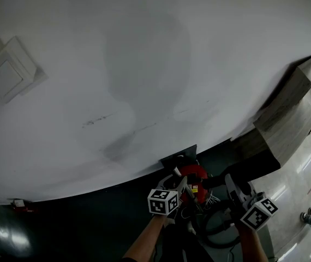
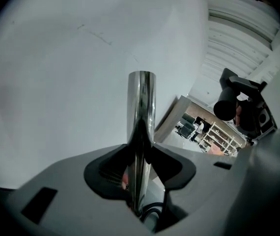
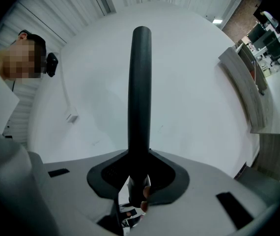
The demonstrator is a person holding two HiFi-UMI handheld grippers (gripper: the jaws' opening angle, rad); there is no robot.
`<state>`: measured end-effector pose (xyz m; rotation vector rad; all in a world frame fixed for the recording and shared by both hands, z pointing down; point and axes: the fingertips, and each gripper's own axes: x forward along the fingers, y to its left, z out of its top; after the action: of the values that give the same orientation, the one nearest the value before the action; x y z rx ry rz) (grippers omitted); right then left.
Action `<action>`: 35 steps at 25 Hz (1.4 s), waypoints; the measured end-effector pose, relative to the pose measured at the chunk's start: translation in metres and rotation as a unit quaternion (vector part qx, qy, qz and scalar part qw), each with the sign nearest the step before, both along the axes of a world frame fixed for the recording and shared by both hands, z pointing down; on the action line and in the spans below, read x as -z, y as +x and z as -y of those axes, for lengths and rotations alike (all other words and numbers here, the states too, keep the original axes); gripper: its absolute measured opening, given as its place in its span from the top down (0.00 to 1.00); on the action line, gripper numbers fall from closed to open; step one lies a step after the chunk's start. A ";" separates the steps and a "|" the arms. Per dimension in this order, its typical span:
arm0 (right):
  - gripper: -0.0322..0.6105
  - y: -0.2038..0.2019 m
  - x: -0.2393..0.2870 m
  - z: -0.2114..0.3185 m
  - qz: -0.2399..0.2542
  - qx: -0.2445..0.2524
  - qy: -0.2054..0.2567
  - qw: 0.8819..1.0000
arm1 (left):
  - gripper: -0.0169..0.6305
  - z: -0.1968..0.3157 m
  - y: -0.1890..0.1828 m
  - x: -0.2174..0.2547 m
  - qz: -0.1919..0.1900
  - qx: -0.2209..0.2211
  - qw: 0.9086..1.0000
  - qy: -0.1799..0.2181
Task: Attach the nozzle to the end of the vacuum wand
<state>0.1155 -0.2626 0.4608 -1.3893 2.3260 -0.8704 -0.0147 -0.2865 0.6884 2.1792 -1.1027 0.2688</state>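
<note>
Left gripper [image 2: 141, 149]: our jaws clamp the chrome wand [image 2: 141, 100], which stands upright.
Right gripper [image 3: 139, 166]: our jaws clamp the black nozzle [image 3: 141, 82].
Parts: apart, not yet joined.
Risk: we misalign the ends; the smooth wand slips under the push.

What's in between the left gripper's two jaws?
The shiny metal vacuum wand stands between them, sticking out past the tips. The left gripper is closed on it. You can see this in the left gripper view.

From above, the head view faces the white wall [image 1: 144, 64], which both gripper views, low and close, share.
</note>
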 end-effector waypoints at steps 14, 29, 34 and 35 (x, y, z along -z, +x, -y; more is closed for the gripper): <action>0.80 0.016 0.007 -0.005 -0.023 0.004 0.008 1.000 | 0.74 -0.016 0.018 0.012 0.033 -0.046 0.998 0.006; 0.80 0.036 0.043 -0.018 -0.043 0.011 0.030 0.999 | 0.74 -0.067 0.094 0.056 0.083 -0.128 0.988 0.038; 0.80 0.032 0.039 -0.020 -0.044 0.017 0.026 0.999 | 0.74 -0.075 0.107 0.061 0.091 -0.137 0.985 0.044; 0.80 0.031 0.038 -0.020 -0.044 0.018 0.025 0.999 | 0.74 -0.076 0.108 0.061 0.092 -0.138 0.985 0.045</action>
<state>0.1470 -0.2426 0.4223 -1.3952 2.4276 -0.7714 0.0937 -0.2105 0.6275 2.4277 -0.9208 0.5620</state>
